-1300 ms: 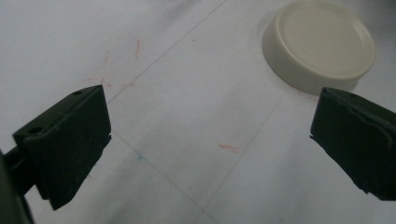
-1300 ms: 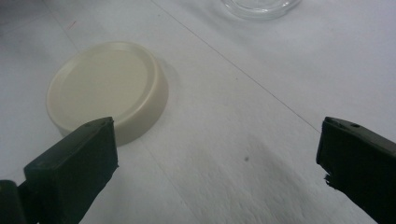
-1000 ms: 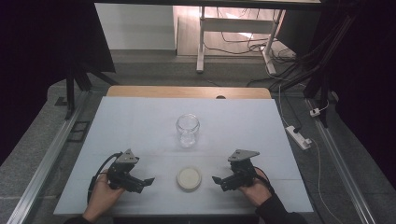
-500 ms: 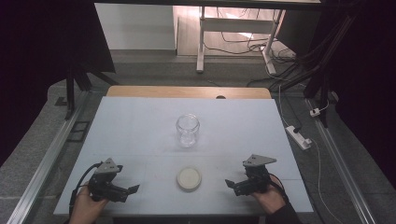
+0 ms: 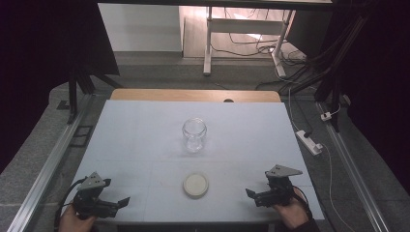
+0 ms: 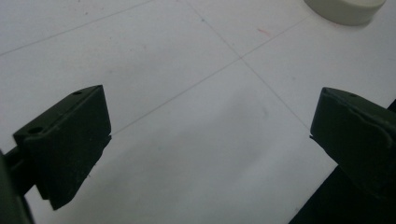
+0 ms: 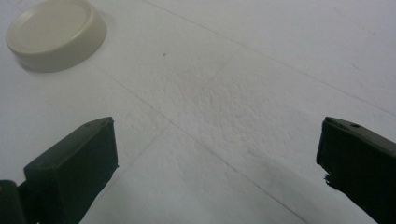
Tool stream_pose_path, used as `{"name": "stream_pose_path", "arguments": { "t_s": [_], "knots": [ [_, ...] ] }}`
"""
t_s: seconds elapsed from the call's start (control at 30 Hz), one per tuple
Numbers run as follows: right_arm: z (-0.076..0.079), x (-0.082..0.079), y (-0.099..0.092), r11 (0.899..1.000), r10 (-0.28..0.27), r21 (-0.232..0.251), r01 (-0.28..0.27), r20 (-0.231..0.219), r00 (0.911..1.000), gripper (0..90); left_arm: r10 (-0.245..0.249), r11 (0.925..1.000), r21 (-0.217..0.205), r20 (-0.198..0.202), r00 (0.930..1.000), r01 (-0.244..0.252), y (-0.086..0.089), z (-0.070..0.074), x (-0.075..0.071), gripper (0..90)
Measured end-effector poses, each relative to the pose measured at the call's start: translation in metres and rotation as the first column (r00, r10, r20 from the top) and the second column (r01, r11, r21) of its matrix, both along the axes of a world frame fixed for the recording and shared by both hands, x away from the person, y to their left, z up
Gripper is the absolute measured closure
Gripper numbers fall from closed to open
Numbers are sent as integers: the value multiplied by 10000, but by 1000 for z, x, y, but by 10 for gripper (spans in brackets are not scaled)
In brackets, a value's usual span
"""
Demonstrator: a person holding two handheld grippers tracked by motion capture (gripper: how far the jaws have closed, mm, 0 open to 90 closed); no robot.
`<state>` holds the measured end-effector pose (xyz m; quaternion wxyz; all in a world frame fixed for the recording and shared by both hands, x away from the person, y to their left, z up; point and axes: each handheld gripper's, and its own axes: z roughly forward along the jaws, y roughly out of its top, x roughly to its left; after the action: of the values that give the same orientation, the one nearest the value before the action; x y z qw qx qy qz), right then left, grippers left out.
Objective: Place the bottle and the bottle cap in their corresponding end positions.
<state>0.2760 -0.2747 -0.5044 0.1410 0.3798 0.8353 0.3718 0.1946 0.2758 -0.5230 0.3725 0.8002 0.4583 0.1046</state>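
Low at seven o'clock on the table (image 5: 145,130), left gripper (image 5: 121,203), jaws spread wide over bare surface, holding nothing. At five o'clock, right gripper (image 5: 251,194), likewise spread and empty. Between them, just above six o'clock, a cream lid (image 5: 196,185) lying flat, apart from both. Beyond it, near the centre, a clear glass jar (image 5: 194,135) standing upright, uncovered.

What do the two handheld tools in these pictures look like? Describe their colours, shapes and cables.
Both the left tool and the right tool are black, each with two blocky, flat-faced jaws. A grey three-cornered plate sits on top of each. A dark cable trails from the left one. A hand grips each from below; the wrist by the right one wears a dark sleeve.
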Motion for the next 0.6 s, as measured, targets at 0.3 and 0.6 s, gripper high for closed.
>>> {"name": "stream_pose_path", "arguments": {
  "t_s": [0.3, 0.6],
  "knots": [
    [1, -8, -17, 9982, -584, 148, 585, -40, 9983, 0, 372, 9991, 220, -4, 9993, -372, 8, -1, -11, 0],
    [4, -15, -24, 9960, -882, 103, 883, -108, 9960, 0, 601, 9972, 445, -102, 9981, -596, 12, -2, -15, 0]
  ]
}}
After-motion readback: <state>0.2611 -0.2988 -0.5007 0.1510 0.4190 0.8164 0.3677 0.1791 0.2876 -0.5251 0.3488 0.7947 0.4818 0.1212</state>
